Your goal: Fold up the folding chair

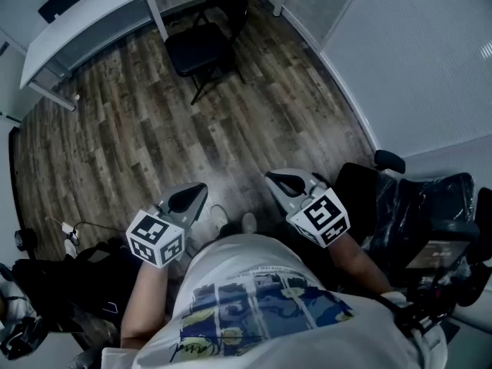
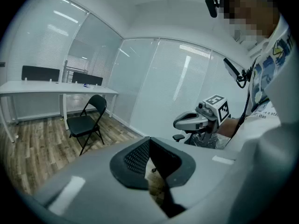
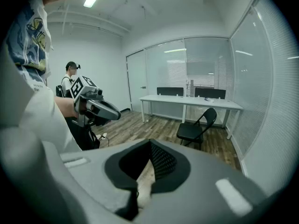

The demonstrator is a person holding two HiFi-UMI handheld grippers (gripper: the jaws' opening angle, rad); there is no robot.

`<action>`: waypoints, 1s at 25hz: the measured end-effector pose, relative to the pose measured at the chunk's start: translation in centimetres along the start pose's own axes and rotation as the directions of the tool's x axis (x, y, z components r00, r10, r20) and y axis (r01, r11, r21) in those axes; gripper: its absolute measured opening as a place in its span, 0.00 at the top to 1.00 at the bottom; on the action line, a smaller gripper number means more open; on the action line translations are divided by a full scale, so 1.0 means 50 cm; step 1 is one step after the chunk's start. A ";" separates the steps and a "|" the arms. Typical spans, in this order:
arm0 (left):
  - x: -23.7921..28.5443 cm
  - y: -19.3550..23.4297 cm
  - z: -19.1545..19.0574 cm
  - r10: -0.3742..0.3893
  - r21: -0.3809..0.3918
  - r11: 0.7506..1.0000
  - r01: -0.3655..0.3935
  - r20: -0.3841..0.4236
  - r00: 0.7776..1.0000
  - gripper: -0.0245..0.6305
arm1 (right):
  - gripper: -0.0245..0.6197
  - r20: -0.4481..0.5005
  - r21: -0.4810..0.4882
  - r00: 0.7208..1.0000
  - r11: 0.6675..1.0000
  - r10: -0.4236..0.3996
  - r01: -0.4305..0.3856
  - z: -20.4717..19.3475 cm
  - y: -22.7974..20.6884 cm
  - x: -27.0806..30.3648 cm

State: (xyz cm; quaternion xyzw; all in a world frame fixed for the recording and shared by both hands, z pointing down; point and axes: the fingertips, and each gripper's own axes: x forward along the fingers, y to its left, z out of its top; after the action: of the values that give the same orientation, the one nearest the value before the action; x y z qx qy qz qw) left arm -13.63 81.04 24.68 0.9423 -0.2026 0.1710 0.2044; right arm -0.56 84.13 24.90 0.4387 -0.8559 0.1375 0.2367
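Note:
A black folding chair [image 1: 204,41] stands unfolded on the wood floor at the far end of the room, beside a white desk. It also shows in the left gripper view as the chair [image 2: 87,120] and in the right gripper view as the chair [image 3: 197,126]. My left gripper [image 1: 190,198] and right gripper [image 1: 286,183] are held close to my body, far from the chair. Both are shut with nothing between the jaws. In each gripper view, the other gripper shows: the right gripper [image 2: 180,123] and the left gripper [image 3: 117,115].
A long white desk [image 1: 84,21] runs along the far wall. A black office chair [image 1: 415,206] sits at my right, and dark bags and cables [image 1: 54,283] lie at my left. A glass partition wall [image 1: 415,60] is on the right. Another person [image 3: 70,78] stands in the background.

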 end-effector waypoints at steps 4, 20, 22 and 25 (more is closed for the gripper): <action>-0.009 0.024 0.005 0.021 -0.020 1.000 -0.021 0.015 1.000 0.96 | 0.96 0.002 0.005 1.000 1.000 0.002 -0.002 0.006 0.001 0.004; -0.008 0.128 -0.010 -0.012 -0.055 0.998 0.014 0.025 1.000 0.96 | 0.96 -0.057 0.024 0.998 1.000 0.005 -0.004 0.024 0.007 0.088; -0.006 0.139 -0.013 -0.013 -0.065 0.998 0.015 0.028 1.000 0.96 | 0.96 -0.057 0.029 0.998 1.000 0.002 0.000 0.026 0.009 0.097; -0.001 0.145 -0.014 -0.022 -0.076 0.997 0.025 0.039 0.999 0.96 | 0.96 -0.051 0.041 0.998 0.999 -0.021 0.023 0.034 -0.002 0.097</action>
State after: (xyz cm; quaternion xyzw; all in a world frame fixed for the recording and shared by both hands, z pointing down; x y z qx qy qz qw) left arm -17.13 75.31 27.57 0.9392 -0.2018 0.1424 0.2385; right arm -3.38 79.99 26.03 0.4493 -0.8418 0.1636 0.2506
